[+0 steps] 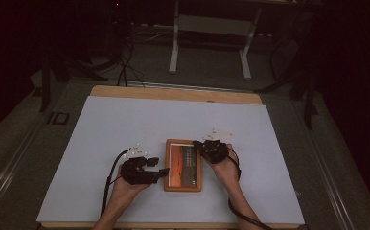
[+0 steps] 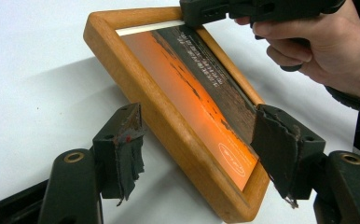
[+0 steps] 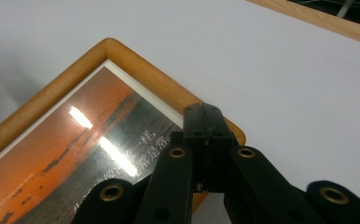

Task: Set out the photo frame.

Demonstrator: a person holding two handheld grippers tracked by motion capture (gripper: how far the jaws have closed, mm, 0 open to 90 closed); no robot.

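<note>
I'd pin the picture frame (image 1: 183, 165) corner with the closed right gripper (image 3: 205, 122), then bring the wide-apart left gripper (image 2: 194, 149) squarely onto its near edge before squeezing.

This looks like a lab or recording room, not a home. A wooden table (image 1: 173, 93) stands alone under a plain pale sheet (image 1: 125, 129), lit while the room around it stays dark. Behind the table, black cables (image 1: 123, 62) run across a grey carpeted floor (image 1: 207, 72), and a white metal stand (image 1: 209, 28) rises farther back. Left of the table, dark stand legs (image 1: 46, 72) rest on the floor.
</note>
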